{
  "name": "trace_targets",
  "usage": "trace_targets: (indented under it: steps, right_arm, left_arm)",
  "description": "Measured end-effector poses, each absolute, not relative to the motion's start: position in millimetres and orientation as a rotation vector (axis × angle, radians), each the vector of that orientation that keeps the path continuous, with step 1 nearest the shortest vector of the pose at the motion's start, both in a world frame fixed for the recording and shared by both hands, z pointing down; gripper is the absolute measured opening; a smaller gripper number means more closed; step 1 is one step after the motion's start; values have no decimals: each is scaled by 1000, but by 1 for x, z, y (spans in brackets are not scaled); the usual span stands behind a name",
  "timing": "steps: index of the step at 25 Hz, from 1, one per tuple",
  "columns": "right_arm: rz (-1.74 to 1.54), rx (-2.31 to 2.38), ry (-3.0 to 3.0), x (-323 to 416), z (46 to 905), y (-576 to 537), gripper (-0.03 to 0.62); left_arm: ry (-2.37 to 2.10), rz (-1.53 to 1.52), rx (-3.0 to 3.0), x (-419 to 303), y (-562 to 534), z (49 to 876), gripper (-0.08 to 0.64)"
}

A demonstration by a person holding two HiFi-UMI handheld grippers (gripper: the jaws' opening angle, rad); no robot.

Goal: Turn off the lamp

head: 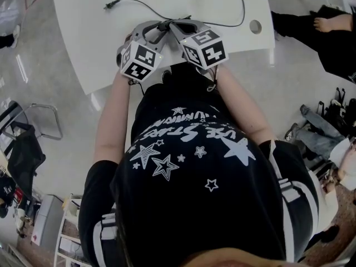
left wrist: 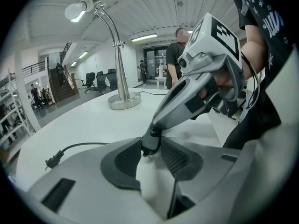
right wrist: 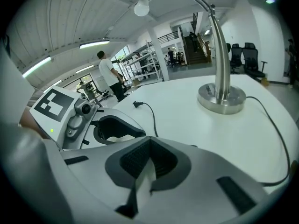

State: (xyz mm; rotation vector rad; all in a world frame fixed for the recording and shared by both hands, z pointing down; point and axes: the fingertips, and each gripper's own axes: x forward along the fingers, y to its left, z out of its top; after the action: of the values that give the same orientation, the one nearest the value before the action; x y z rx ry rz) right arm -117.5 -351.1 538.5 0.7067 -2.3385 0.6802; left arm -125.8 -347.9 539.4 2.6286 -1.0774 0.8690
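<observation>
Worktop (head: 78, 32), white and curved, fills the far part of the head view. Lamp (right wrist: 219, 55) stands on it well beyond both claws, ahead and a little to the person's right. It has a round metal base (right wrist: 221, 98) and an upright stem that arches over to a bulb (right wrist: 141, 7) facing down. Whether the bulb is lit is hard to tell, and no switch can be made out.

Left claw (left wrist: 150, 149) and right claw (right wrist: 148, 146) sit together at the near edge, angled inward so their tips meet. The left is released, pads apart, with the right claw's tip at its mouth. The right is clenched on nothing. The right claw looks slightly nearer the base, so the reach is probably forward across the worktop.

Black cord (right wrist: 271, 127) trails from the base, and a plug (head: 110, 5) lies loose on the worktop.
</observation>
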Motion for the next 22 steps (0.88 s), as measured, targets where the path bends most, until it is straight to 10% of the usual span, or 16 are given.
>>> trace_targets:
  steps: [22]
  right_arm:
    - [685,843,-2450,-86,491,-307,6]
  left_arm:
    - [-1383,559,2622,-146,-299,470,146]
